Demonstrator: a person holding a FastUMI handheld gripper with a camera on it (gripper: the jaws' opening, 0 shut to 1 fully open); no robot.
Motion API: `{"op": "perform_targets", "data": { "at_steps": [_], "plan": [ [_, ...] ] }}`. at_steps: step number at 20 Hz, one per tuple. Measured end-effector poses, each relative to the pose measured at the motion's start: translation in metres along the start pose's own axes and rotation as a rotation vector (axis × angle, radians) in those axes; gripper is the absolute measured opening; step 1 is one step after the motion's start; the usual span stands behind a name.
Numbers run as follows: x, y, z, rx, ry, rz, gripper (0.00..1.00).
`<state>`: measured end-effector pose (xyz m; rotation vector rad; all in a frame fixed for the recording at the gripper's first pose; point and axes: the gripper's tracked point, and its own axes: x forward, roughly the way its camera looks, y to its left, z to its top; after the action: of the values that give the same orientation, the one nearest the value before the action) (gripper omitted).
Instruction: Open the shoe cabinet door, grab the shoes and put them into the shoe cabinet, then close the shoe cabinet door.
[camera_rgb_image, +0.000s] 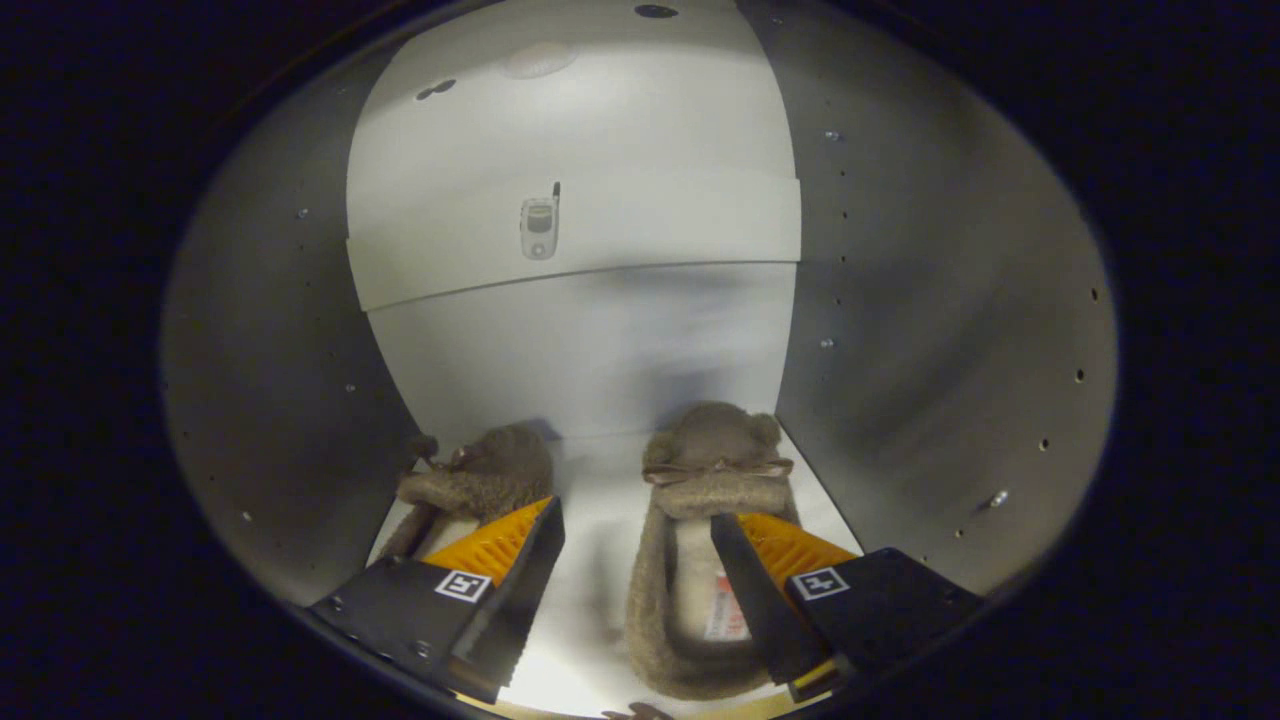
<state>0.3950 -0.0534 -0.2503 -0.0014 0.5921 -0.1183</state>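
I am looking into the shoe cabinet, whose white floor (600, 540) holds two fuzzy brown slippers side by side, toes toward the back. The right slipper (715, 470) has a small bow and a pale insole. The left slipper (480, 478) lies close to the left wall. My gripper (635, 512) is open just above the floor. Its left finger partly covers the left slipper's heel. Its right finger reaches over the right slipper's opening, so that slipper's near side wall sits between the fingers. Neither finger visibly presses on a slipper.
Grey side walls (930, 330) with rows of small holes close in on both sides. The white back panel (590, 340) has a step across it, with a small phone-shaped mark (539, 228) above. A narrow strip of floor runs between the slippers.
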Motion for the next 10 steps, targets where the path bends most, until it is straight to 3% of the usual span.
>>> {"op": "perform_targets", "data": {
  "at_steps": [10],
  "plan": [
    [-0.087, 0.008, 0.014, -0.04, -0.094, 0.021, 0.94]
  ]
}}
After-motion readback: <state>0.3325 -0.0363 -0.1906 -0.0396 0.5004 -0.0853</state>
